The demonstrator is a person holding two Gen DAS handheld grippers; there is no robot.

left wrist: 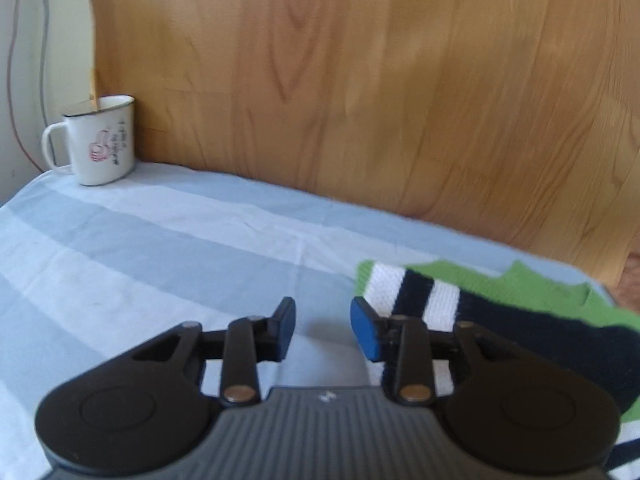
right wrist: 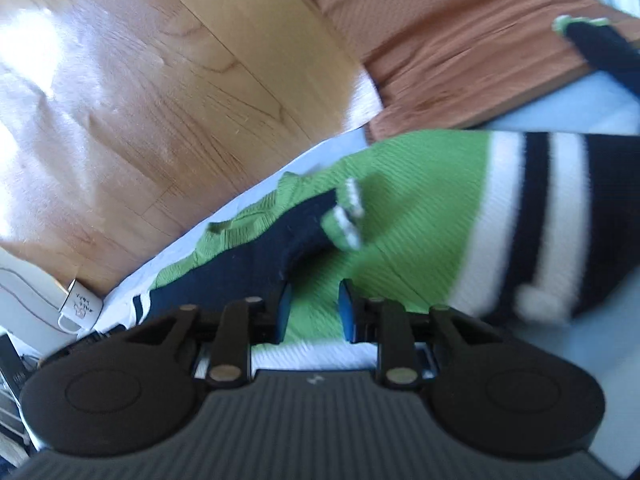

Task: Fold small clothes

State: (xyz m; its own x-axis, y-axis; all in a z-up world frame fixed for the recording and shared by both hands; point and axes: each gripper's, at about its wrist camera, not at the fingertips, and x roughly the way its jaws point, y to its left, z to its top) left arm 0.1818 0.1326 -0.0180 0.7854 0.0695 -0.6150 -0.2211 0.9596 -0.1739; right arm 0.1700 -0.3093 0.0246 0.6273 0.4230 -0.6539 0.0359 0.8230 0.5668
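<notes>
Nearest the lens in the left wrist view, the left gripper [left wrist: 323, 330] hangs over bare striped cloth with its jaws apart and nothing between them; its blue-padded right finger sits just beside the sweater's cuff. The right gripper [right wrist: 313, 312] stands low over the garment, jaws narrowly parted with green knit showing in the gap; whether the pads touch the fabric is hard to tell through the blur.

The small sweater [right wrist: 400, 216], green and navy with 2 white bands, lies flat on the bedsheet [left wrist: 160, 240]. In the right wrist view its long axis runs from lower left to upper right. A navy sleeve lies folded across the green body, its green-and-white cuff [right wrist: 348, 220] pointing toward the middle. In the left wrist view the banded part [left wrist: 412, 296] points toward the wooden headboard [left wrist: 360, 80].

An orange cloth [right wrist: 440, 40] lies just beyond the sweater's far edge. The sheet to the left of the sweater is open, up to an enamel mug [left wrist: 102, 140] standing upright in the far corner against the headboard.
</notes>
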